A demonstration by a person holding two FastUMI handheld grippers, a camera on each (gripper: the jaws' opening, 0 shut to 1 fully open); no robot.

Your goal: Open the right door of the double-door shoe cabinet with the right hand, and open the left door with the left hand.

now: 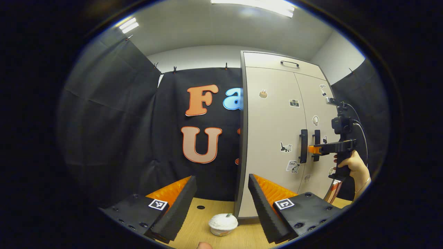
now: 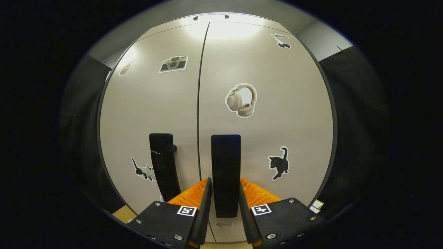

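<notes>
The beige shoe cabinet stands at the right of the left gripper view, both doors flush. In the right gripper view, the left door and right door each carry a black vertical handle. My right gripper is shut on the right door handle, one finger on each side. The left door handle stands free beside it. In the left gripper view, a hand holds the right gripper at the handles. My left gripper stands open, well short of the cabinet's left edge.
A white lidded cup sits on the wooden table just below my left gripper's fingers. A top drawer with a black handle runs above the doors. A small box leans by the cabinet's right foot. Black cloth walls surround the booth.
</notes>
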